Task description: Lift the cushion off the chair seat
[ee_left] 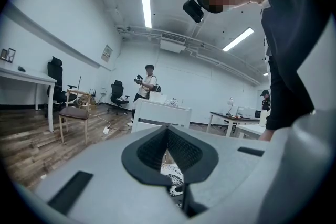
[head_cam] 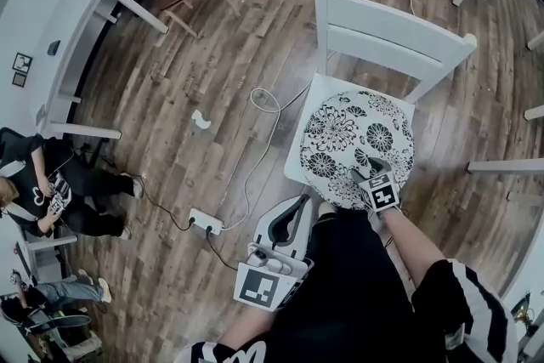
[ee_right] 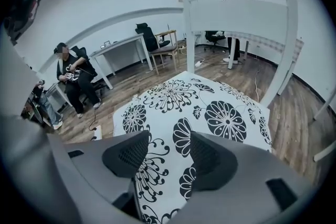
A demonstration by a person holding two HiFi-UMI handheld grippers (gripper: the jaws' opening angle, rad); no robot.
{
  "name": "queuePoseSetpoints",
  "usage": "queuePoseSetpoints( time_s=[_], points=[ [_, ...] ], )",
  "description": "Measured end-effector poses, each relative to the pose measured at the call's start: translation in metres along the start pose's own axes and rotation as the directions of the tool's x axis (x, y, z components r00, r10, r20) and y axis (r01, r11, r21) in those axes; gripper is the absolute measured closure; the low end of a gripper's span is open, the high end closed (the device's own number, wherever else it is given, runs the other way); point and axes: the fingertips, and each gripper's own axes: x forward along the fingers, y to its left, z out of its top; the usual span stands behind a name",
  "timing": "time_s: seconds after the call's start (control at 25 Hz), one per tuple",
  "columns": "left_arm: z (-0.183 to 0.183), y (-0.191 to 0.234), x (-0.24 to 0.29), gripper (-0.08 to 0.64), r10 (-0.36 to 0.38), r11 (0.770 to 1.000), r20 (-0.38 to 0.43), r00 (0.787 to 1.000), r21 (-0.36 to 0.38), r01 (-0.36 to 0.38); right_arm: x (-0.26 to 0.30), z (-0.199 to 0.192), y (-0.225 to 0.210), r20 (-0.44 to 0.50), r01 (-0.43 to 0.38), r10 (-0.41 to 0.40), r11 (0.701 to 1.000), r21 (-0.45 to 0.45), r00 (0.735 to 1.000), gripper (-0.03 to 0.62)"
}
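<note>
- The left gripper (head_cam: 296,208) hung close to the person's body, left of the chair (head_cam: 391,34) and clear of it. Its fingers (ee_left: 149,152) met at the tips with nothing between them, so it seemed to have no part in the lift yet.
- The cushion (head_cam: 353,140), round with black flowers, lay flat on the white seat (head_cam: 297,166). No edge of it was raised.
- The right gripper (head_cam: 372,176) tilted down over the cushion's near edge. Its fingers (ee_right: 210,160) stood wide apart, with only the patterned top showing between them. I could not tell whether the tips touched the fabric.
- As I judged it, only the reach was done. Closing on the near edge and raising the cushion clear of the seat remained.
</note>
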Motion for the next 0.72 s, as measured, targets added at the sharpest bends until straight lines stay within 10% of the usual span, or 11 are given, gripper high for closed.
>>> queuePoseSetpoints(
  time_s=[0.72],
  points=[
    [-0.026, 0.009, 0.006, 0.56, 0.049, 0.997, -0.043, 0.998, -0.066, -0.052, 0.052, -0.04, 0.001, -0.203, -0.024, -0.002, 0.992, -0.126, 0.979, 0.351]
  ],
)
